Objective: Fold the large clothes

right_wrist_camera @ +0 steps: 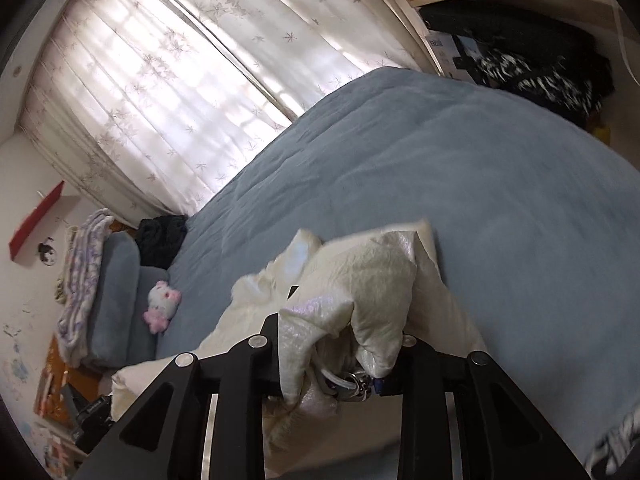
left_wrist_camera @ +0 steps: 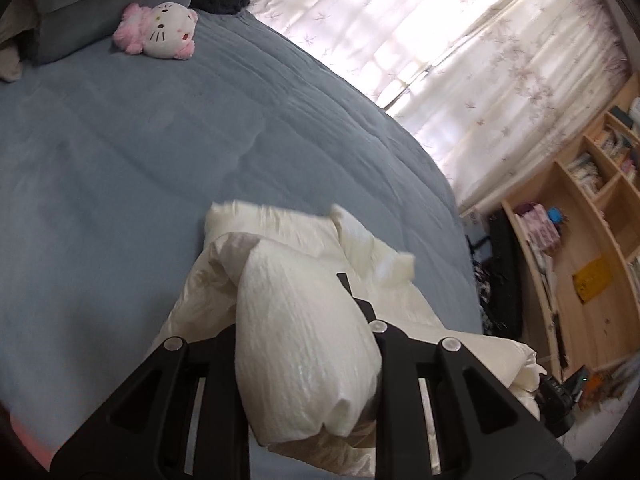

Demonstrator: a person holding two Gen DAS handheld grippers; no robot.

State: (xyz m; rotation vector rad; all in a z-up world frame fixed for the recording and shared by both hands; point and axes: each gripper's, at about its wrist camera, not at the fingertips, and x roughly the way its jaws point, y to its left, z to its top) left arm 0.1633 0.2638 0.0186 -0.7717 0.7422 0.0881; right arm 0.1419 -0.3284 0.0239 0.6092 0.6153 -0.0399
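A cream-white puffy jacket [left_wrist_camera: 304,320] hangs bunched above the blue bed cover [left_wrist_camera: 140,140]. My left gripper [left_wrist_camera: 296,300] is shut on a thick fold of the jacket, which bulges between its black fingers and hides the tips. In the right wrist view the same jacket [right_wrist_camera: 360,280] is bunched between the fingers of my right gripper [right_wrist_camera: 344,320], which is shut on it; a metal zipper pull [right_wrist_camera: 356,384] shows near the fingers' base. The rest of the jacket trails down toward the bed below both grippers.
A pink and white plush toy [left_wrist_camera: 160,30] lies near blue pillows [left_wrist_camera: 72,12] at the bed's head. Sheer curtains [left_wrist_camera: 460,40] cover the window beyond the bed. A wooden shelf [left_wrist_camera: 580,240] with books and dark bags [right_wrist_camera: 540,68] stands past the bed's foot.
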